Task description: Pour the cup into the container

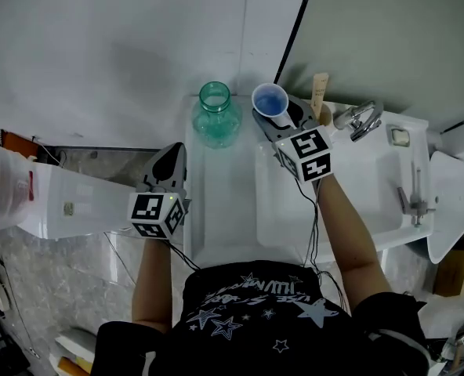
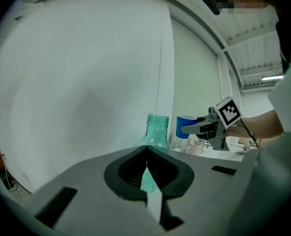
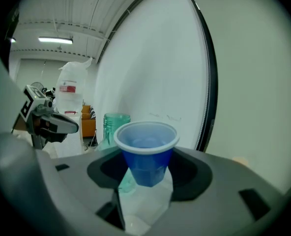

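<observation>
- counter: white, sink on its right side
- container: teal bottle, upright at back of counter, mouth open, nothing holding it
- left gripper: jaws closed on nothing, hangs by counter's left edge, short of container
- right gripper: jaws clamped round cup
- cup: blue, upright, off counter, just right of container's mouth, about level with it
- imo pickup done, pour not started; left to do: shift cup over mouth, then tilt

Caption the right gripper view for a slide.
Right gripper holds an upright blue cup, green bottle behind at its left, white wall beyond.
</observation>
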The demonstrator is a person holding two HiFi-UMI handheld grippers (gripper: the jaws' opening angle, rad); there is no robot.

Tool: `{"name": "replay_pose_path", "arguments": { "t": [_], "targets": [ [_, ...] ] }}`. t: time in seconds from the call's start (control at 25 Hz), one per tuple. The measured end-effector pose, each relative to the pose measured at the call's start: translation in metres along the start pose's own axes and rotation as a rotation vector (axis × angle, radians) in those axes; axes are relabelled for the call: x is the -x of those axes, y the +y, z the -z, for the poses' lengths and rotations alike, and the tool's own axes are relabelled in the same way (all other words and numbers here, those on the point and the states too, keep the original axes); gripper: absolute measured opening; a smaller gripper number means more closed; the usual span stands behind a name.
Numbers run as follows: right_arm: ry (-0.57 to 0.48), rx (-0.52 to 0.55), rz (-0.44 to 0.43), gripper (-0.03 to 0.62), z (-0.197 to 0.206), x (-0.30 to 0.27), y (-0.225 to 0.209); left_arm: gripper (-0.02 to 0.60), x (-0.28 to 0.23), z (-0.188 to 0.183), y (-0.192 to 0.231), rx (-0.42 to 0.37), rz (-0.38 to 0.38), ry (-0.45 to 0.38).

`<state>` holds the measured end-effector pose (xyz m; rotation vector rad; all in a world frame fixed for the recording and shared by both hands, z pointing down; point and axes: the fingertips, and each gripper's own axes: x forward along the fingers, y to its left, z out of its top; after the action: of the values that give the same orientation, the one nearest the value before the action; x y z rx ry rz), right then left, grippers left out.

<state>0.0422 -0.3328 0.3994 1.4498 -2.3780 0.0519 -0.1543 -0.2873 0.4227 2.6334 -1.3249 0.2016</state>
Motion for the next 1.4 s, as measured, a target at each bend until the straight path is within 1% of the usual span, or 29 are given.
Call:
{"name": "replay_pose_path", "arguments": {
  "t": [0.2, 0.32, 0.6, 0.76, 0.96, 1.2, 1.4],
  "targets": [
    [0.019, 0.061, -0.016, 0.248, -0.022, -0.004, 0.0, 0.012, -0.001, -0.017, 0.004, -0.017, 0.002, -0.032],
    [0.034, 0.108, -0.02, 0.248, -0.032, -0.006, 0.0, 0.012, 0.002, -0.022, 0.006, -0.013, -0.003, -0.046],
    [0.059, 0.233, -0.013, 0.247, -0.053, -0.014, 0.003, 0.012, 0.006, -0.021, 0.009, 0.01, -0.013, -0.059],
    [0.078, 0.293, -0.009, 0.246, -0.058, -0.022, 0.008, 0.012, 0.007, -0.018, 0.013, 0.013, -0.018, -0.051],
    [0.11, 0.393, 0.01, 0.245, -0.06, -0.029, 0.008, 0.012, 0.008, -0.016, 0.013, 0.023, -0.017, -0.054],
    [0.132, 0.454, 0.036, 0.244, -0.059, -0.036, 0.004, 0.012, 0.008, -0.014, 0.013, 0.034, -0.017, -0.051],
    [0.141, 0.442, 0.028, 0.242, -0.064, -0.043, 0.003, 0.012, 0.008, -0.012, 0.016, 0.047, -0.019, -0.047]
  ]
}}
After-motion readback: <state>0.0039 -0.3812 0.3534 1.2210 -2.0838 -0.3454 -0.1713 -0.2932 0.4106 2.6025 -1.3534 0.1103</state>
